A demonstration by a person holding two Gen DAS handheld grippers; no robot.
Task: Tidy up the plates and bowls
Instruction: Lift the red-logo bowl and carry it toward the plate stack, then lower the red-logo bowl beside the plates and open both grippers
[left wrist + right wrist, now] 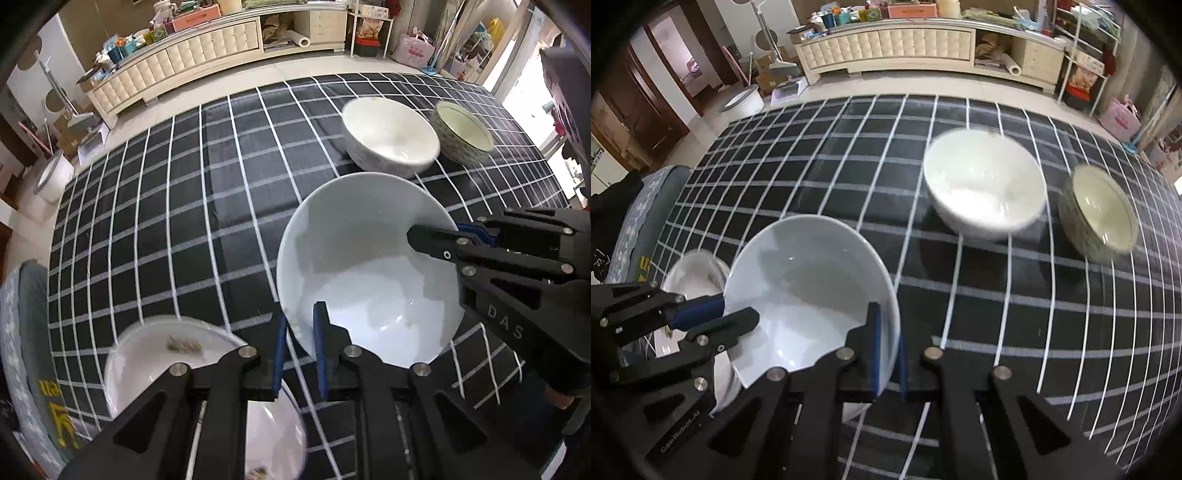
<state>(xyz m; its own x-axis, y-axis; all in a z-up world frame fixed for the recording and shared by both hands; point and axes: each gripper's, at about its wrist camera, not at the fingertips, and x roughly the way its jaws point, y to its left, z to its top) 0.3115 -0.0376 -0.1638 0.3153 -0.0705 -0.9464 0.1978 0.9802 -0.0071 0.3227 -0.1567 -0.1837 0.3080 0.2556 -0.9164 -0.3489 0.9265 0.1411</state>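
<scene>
While both grippers clamp opposite edges of the large white bowl [369, 273], it hangs tilted above the worktop [184, 206] with its black cloth crossed by white lines. The left gripper [300, 328] has its blue pads pinched tight on the near rim, one pad inside the bowl and one outside. The right gripper [886, 350] pinches the rim in the same way on the other side. Under and beside the carried bowl, at the worktop's near-left edge, sits a white plate [147, 354] with some small scraps on it. Farther back stand two more bowls, close together: a white bowl [391, 136] and, just beside it, a patterned bowl [463, 133] with a pale inside.
</scene>
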